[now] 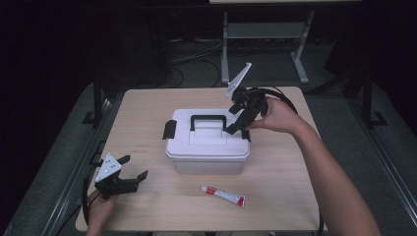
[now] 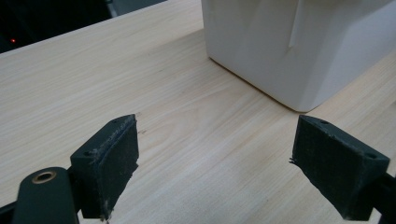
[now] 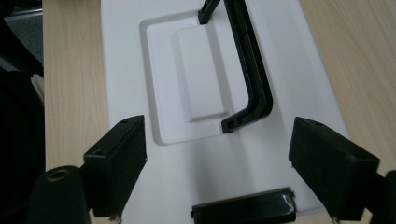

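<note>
Wooden table (image 1: 147, 128) holds white box (image 1: 206, 147), tube (image 1: 223, 195) nearby.

Pale matt wood-grain desk (image 1: 147, 206) carries a smooth white plastic box (image 1: 206, 152); on the box, a glossy black plastic handle (image 3: 252, 70) and latch (image 3: 243, 212). Beside the box, a glossy tube (image 1: 223, 195).

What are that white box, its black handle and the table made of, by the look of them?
The box looks like moulded plastic: smooth, matt white walls with rounded corners and a stepped lid. Its handle seems hard black plastic with a slight sheen, like the latch at the lid's edge. The table shows pale wood grain; whether solid wood or a printed laminate, I cannot tell.
</note>
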Available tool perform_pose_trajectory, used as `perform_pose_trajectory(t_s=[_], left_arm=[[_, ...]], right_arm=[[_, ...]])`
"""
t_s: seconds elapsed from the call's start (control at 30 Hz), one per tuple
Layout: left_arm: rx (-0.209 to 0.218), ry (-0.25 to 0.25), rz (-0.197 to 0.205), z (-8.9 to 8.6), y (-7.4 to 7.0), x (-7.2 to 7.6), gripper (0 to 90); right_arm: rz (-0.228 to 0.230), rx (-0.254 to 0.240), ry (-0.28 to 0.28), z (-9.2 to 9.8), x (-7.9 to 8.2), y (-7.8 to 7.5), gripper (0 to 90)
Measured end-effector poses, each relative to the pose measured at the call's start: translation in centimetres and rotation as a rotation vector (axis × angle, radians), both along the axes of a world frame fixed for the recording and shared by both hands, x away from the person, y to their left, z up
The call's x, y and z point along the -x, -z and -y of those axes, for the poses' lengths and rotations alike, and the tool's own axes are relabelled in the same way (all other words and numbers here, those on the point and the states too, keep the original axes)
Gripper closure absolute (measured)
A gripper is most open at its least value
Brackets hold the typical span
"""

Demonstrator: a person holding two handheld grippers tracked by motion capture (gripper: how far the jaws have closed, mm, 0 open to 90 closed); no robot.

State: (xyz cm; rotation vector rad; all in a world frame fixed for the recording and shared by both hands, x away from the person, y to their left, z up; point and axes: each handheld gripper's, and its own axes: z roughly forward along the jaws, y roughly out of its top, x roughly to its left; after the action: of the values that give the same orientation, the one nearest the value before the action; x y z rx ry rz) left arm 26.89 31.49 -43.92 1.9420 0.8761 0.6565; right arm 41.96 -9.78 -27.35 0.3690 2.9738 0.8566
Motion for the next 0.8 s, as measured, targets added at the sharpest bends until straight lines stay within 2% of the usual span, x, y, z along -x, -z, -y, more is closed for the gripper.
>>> perform_pose_trajectory(t_s=[0.4, 0.8], left_arm=[[-0.005, -0.001, -0.001, 0.0, 0.0, 0.0, 13.8], [-0.006, -0.003, 0.0, -0.1, 0.0, 0.0, 13.8]], right_arm=[[-0.003, 0.011, -0.032, -1.8, -1.0, -0.2, 23.9], [-0.025, 0.018, -0.069, -3.7, -2.2, 0.4, 35.4]])
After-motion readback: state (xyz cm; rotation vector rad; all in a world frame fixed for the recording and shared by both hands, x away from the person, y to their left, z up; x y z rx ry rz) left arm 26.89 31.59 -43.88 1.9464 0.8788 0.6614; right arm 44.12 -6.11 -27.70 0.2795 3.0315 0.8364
